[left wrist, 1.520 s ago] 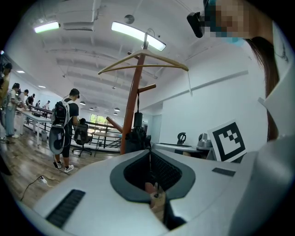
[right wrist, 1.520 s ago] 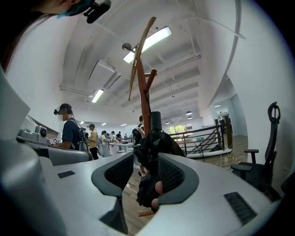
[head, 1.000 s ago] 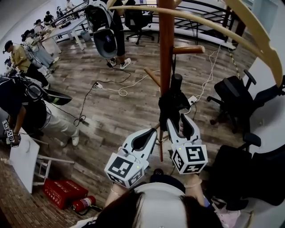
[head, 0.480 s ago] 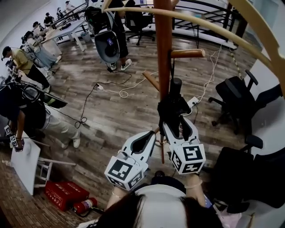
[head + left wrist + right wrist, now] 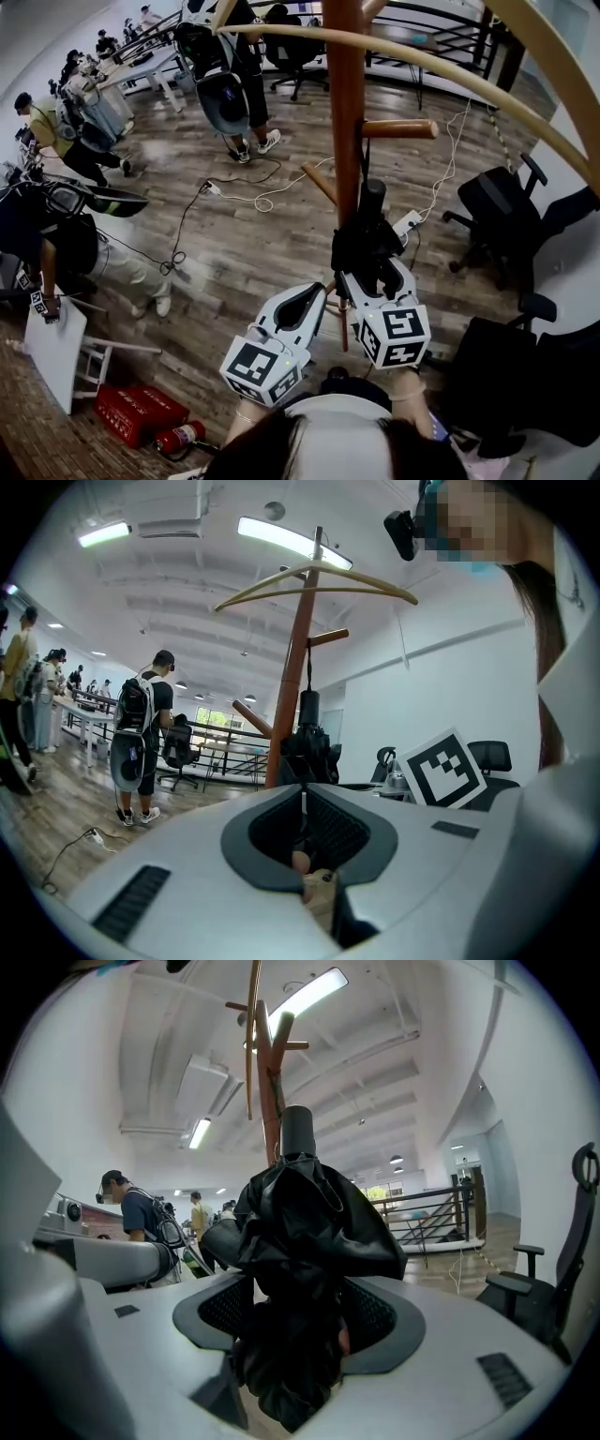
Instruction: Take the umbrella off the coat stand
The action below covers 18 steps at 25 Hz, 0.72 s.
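A folded black umbrella [image 5: 367, 234] hangs by its strap from a peg [image 5: 398, 129] of the brown wooden coat stand [image 5: 349, 112]. My right gripper [image 5: 373, 269] reaches up to its lower part, and its jaws are opening with the bunched black fabric [image 5: 300, 1232] between them; bare pad shows on both sides. My left gripper [image 5: 323, 286] sits just left of the stand's post, shut and empty. In the left gripper view the umbrella [image 5: 307, 738] and stand [image 5: 292, 686] are straight ahead, beyond the closed tips [image 5: 302, 791].
A curved wooden bar [image 5: 450, 70] arcs from the stand's top. Black office chairs [image 5: 497, 211] stand to the right. Cables [image 5: 253, 192] trail over the wood floor. A person with a backpack [image 5: 220, 75] and others stand at the back left. A red box [image 5: 131, 405] lies low left.
My right gripper's jaws have spread wider around the umbrella's lower part. Both grippers have sunk a little in the view.
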Tool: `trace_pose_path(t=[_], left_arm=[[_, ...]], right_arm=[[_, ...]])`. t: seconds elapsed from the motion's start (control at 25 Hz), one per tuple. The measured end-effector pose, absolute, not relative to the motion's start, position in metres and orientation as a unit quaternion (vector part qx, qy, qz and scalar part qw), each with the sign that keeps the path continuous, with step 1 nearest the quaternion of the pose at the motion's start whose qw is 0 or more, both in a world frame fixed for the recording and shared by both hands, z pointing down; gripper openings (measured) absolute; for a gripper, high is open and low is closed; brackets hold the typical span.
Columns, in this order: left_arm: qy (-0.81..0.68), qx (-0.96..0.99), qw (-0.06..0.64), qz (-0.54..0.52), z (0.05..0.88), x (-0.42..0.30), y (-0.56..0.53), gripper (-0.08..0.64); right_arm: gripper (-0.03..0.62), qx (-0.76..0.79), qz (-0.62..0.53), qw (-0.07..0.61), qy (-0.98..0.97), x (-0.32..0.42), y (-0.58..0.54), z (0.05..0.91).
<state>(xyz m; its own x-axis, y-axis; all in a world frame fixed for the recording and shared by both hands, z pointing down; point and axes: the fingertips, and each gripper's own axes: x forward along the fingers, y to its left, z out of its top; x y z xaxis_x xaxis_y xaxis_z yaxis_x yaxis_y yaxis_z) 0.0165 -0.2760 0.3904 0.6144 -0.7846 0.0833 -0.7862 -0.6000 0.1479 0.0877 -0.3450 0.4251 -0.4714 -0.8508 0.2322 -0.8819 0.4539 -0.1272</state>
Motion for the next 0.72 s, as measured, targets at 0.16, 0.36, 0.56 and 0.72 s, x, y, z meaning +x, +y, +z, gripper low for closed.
trace_pose_path(t=[0.16, 0.36, 0.56, 0.72], left_arm=[[-0.441, 0.893, 0.087, 0.008, 0.393, 0.020, -0.283, 0.011], [-0.443, 0.892, 0.088, 0.010, 0.395, 0.014, -0.285, 0.011], [-0.447, 0.890, 0.088, 0.011, 0.397, 0.012, -0.285, 0.011], [-0.448, 0.890, 0.084, 0.010, 0.394, 0.008, -0.279, 0.011]], right_arm=[[0.284, 0.503, 0.117, 0.076, -0.853, 0.089, -0.353, 0.428], [0.282, 0.515, 0.107, 0.084, -0.846, 0.085, -0.358, 0.430], [0.262, 0.518, 0.098, 0.079, -0.846, 0.088, -0.360, 0.431], [0.250, 0.529, 0.087, 0.073, -0.841, 0.089, -0.355, 0.430]])
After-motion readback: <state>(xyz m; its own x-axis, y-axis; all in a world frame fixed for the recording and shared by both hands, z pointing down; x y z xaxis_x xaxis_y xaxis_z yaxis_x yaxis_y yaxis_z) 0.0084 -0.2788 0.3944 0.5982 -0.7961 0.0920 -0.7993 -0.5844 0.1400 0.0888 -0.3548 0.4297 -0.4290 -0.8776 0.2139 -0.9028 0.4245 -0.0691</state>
